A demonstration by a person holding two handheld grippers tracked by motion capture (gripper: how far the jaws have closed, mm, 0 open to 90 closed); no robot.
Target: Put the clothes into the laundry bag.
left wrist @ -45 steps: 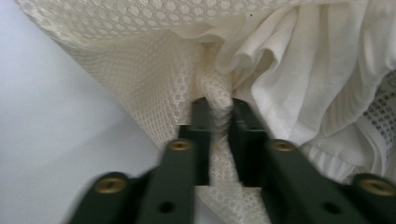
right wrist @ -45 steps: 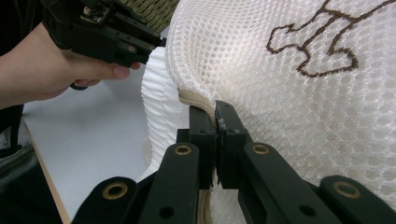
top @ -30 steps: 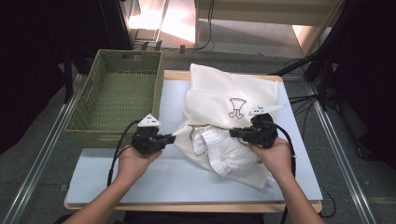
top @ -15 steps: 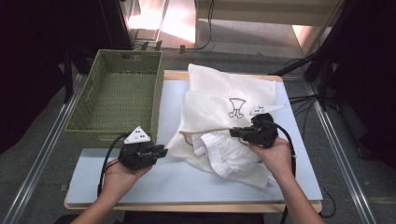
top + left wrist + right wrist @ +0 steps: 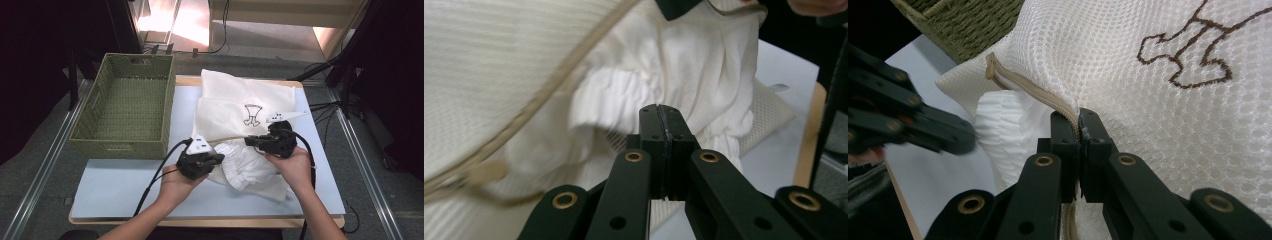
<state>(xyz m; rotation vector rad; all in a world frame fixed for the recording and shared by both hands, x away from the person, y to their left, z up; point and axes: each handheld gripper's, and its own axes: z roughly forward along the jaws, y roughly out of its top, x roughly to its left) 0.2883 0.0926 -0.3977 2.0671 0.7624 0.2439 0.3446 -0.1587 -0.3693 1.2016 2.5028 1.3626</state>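
Beside the basket [image 5: 125, 110], the right gripper [image 5: 1080, 131] pinches the mesh bag [image 5: 240, 107] by its zipper edge. Left gripper [image 5: 663, 116], jaws just closed on nothing, sits against the white garment [image 5: 245, 167] spilling out.

- From my seat at the controls I see a pale blue-grey tabletop [image 5: 125, 185] on a light wooden board whose edge [image 5: 200, 221] shows along six o'clock.
- Grey speckled carpet floor [image 5: 30, 175] lies on both sides of the table, at nine and at three o'clock.
- Two silver metal rails run over the floor, one [image 5: 45, 170] on the nine o'clock side, the other [image 5: 362, 170] on the three o'clock side.
- At twelve o'clock stands a pale wooden shelf unit [image 5: 280, 12], with warm light falling on the floor [image 5: 175, 25] beside it.
- Black cables [image 5: 325, 107] trail across the floor towards two o'clock.
- Darkness [image 5: 35, 60] covers the room at ten o'clock.
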